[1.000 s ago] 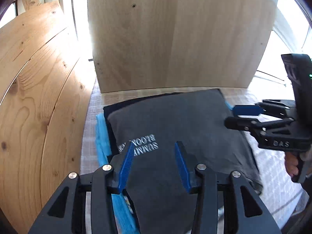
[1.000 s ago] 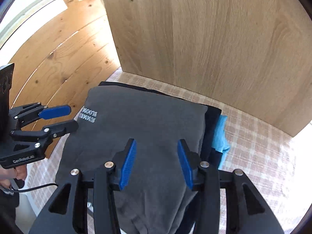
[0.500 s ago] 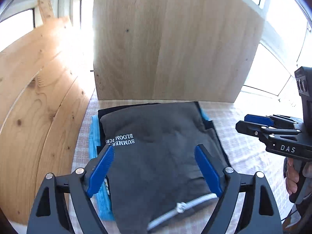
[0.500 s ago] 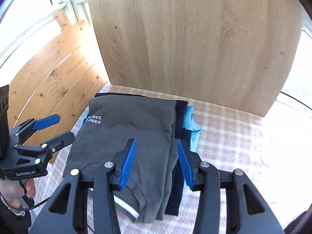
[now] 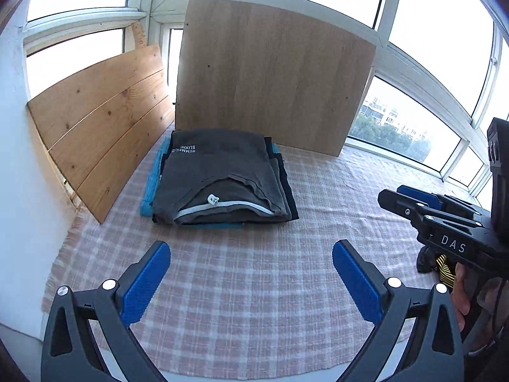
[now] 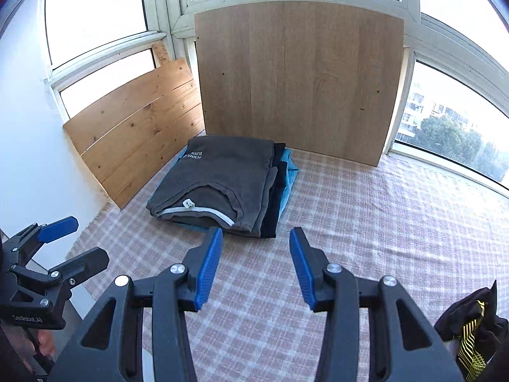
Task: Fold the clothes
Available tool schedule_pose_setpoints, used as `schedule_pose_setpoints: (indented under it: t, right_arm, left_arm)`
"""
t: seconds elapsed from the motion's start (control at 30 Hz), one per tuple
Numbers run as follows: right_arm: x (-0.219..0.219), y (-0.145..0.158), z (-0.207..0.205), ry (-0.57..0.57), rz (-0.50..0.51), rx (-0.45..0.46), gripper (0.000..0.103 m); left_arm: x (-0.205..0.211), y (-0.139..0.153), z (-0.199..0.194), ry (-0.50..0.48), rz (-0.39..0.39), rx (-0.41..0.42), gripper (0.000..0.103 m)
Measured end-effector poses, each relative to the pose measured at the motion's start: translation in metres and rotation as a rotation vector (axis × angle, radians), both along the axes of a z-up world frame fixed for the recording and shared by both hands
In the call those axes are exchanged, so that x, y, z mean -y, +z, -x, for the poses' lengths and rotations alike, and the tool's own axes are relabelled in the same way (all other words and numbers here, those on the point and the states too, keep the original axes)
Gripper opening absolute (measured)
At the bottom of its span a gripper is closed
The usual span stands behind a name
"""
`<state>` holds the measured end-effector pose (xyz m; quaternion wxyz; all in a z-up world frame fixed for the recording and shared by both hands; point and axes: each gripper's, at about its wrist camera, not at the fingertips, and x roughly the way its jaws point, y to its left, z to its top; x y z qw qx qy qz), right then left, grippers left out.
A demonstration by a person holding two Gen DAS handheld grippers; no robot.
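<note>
A folded dark grey T-shirt (image 5: 219,175) with white lettering lies on top of a stack of folded clothes, over a navy piece and a light blue piece (image 5: 152,172), at the far left of the checked cloth; it also shows in the right wrist view (image 6: 222,175). My left gripper (image 5: 251,281) is open wide and empty, well back from the stack. My right gripper (image 6: 254,264) is open and empty, near the stack's front edge but apart from it. A crumpled black garment with yellow pattern (image 6: 470,328) lies at the near right.
A pink checked cloth (image 5: 254,270) covers the table. A tall wood panel (image 5: 273,79) stands behind the stack and a pine plank board (image 5: 101,117) leans at its left. Windows run behind and to the right. The table's left edge is close to the stack.
Both grippers have pulled back and up from the grey shirt, which now lies folded on the stack. The left gripper has opened wider.
</note>
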<state>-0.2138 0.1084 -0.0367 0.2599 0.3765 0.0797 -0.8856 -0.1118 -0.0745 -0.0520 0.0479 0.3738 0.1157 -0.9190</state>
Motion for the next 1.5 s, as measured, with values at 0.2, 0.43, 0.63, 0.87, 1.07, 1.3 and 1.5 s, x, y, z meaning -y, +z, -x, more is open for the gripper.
schedule_pose_setpoints:
  t: [0.2,0.43,0.63,0.87,1.07,1.3,1.5]
  right_arm:
    - [-0.039,-0.001,-0.056,0.022,-0.011,0.029,0.044]
    - [-0.069,0.004,-0.095,0.030,-0.009,0.014,0.044]
    - [-0.089,0.006,-0.116,0.028,-0.004,0.004,0.044]
    - [-0.106,0.003,-0.122,0.022,-0.003,0.021,0.044]
    - [-0.114,0.001,-0.126,0.014,-0.013,0.022,0.044]
    - [-0.122,0.004,-0.132,-0.006,-0.013,0.004,0.044]
    - [-0.132,0.007,-0.137,-0.026,-0.006,-0.007,0.044]
  left_arm:
    - [-0.045,0.008,-0.060,0.057,0.059,0.000,0.102]
    - [-0.076,0.020,-0.103,0.068,0.049,-0.009,0.103]
    - [-0.094,0.017,-0.117,0.054,0.006,0.018,0.102]
    - [-0.117,0.018,-0.125,0.019,0.025,0.022,0.103]
    - [-0.123,0.022,-0.130,0.017,0.020,0.014,0.103]
    - [-0.126,0.023,-0.132,0.013,0.009,0.017,0.103]
    - [-0.131,0.021,-0.137,0.010,0.022,0.028,0.102]
